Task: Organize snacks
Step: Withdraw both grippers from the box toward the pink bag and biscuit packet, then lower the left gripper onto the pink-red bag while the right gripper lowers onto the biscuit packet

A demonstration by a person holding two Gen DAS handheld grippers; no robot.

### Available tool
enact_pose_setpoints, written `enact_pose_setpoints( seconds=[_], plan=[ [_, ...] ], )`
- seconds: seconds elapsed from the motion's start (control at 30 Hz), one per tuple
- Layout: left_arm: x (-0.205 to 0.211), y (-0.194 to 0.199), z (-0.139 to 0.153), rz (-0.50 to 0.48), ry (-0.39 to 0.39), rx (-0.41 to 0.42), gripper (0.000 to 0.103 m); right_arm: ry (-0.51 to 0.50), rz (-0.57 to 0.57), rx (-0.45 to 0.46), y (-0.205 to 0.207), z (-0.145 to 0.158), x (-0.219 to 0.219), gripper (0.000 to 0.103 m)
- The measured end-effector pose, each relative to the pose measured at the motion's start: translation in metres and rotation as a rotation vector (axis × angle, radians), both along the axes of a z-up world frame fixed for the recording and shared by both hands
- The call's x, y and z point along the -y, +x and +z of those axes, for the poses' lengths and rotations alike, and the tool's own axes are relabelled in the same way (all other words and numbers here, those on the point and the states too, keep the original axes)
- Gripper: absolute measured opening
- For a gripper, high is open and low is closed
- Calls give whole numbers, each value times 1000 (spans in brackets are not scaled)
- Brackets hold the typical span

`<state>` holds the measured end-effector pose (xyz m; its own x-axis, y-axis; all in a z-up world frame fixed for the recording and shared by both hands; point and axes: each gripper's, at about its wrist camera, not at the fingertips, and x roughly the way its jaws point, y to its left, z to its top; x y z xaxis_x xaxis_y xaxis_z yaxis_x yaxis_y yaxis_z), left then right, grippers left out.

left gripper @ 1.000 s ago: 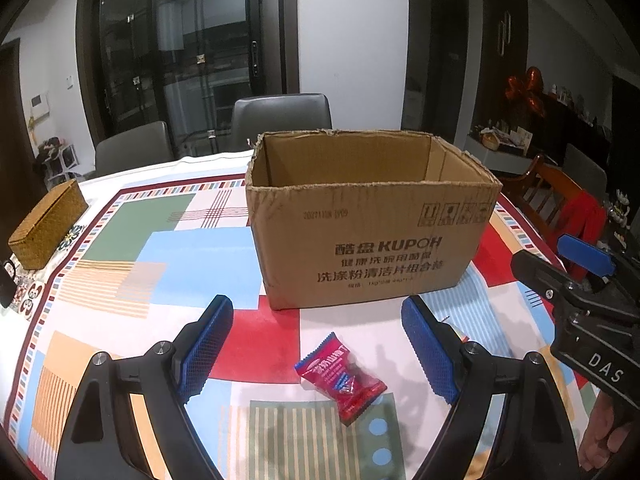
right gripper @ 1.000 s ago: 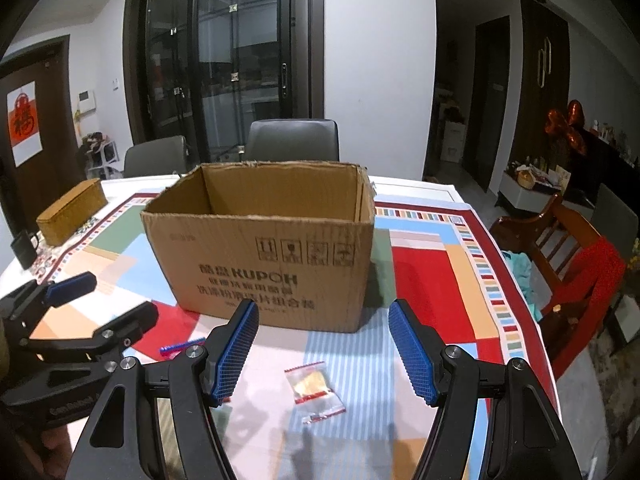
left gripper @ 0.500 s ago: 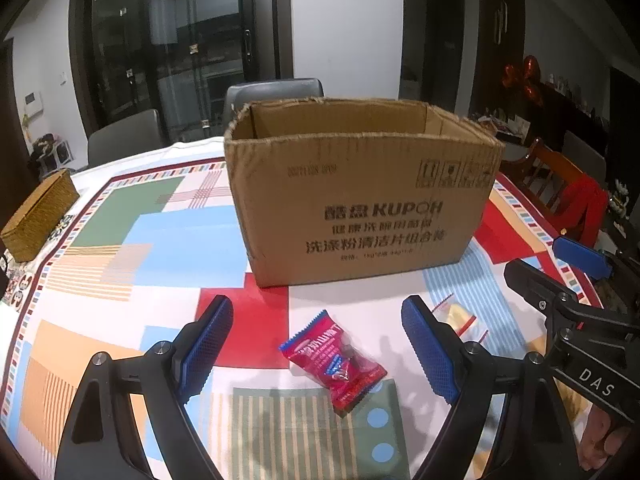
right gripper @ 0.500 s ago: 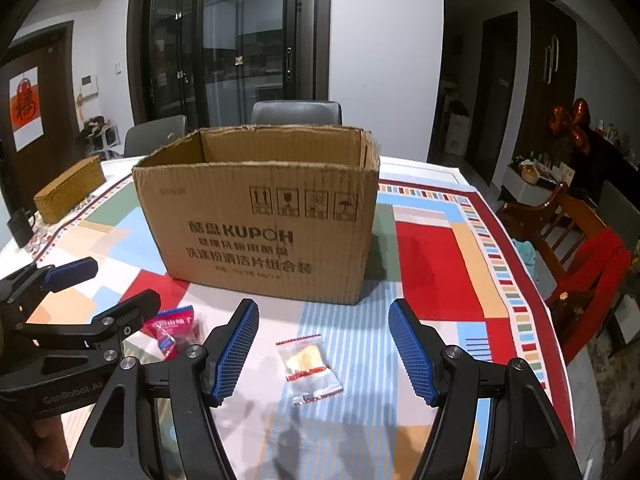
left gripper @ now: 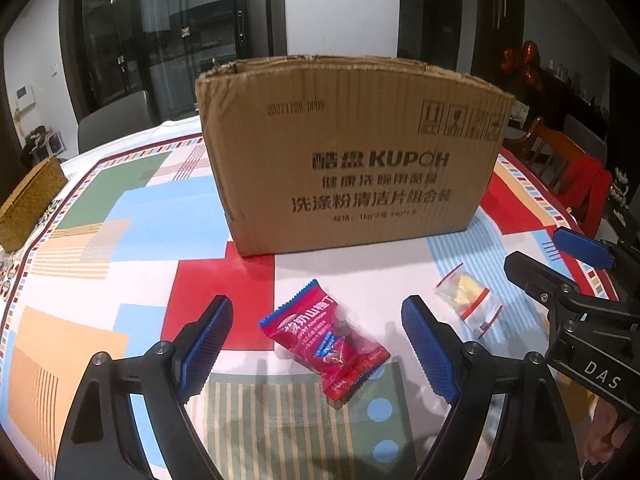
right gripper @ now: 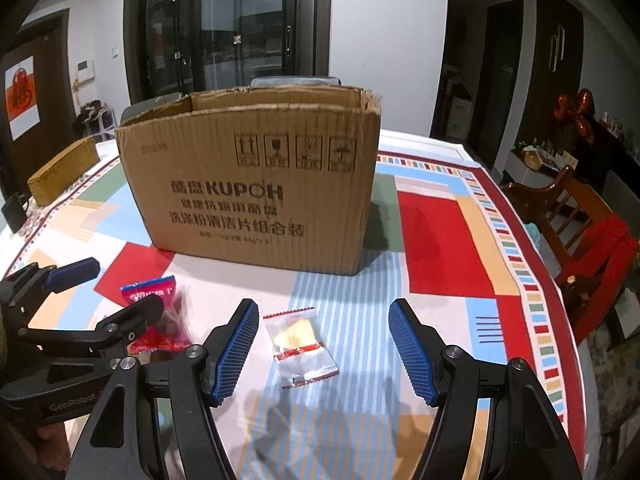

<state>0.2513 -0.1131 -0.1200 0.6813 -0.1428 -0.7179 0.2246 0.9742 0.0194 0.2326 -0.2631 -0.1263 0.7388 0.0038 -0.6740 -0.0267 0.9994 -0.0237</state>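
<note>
Before the box [left gripper: 352, 152], both grippers, left [left gripper: 318, 344] and right [right gripper: 324, 346], stand open and empty; red packet [left gripper: 324, 340] and clear packet [right gripper: 298, 344], probably light, crinkly: grip mid-body

One cardboard box [left gripper: 352, 152], one red snack packet [left gripper: 326, 340], one clear snack packet [right gripper: 300, 340], one woven basket [right gripper: 64, 170].

A table [left gripper: 132, 208] covered by a cloth of coloured blocks and stripes carries an open-topped cardboard box [left gripper: 352, 152] near its middle. In front of the box lie a red snack packet [left gripper: 324, 340] and, just beside it, a clear packet [right gripper: 300, 340] with something yellow inside. A woven box [left gripper: 28, 204] sits at the far left edge.
</note>
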Motion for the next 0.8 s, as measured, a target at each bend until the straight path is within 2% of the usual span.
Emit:
enact_pose_setpoints(
  seconds=[0.8],
  plan=[
    [-7, 14, -46, 7, -8, -92, 86, -1, 28, -145, 20, -46, -10, 68]
  ],
)
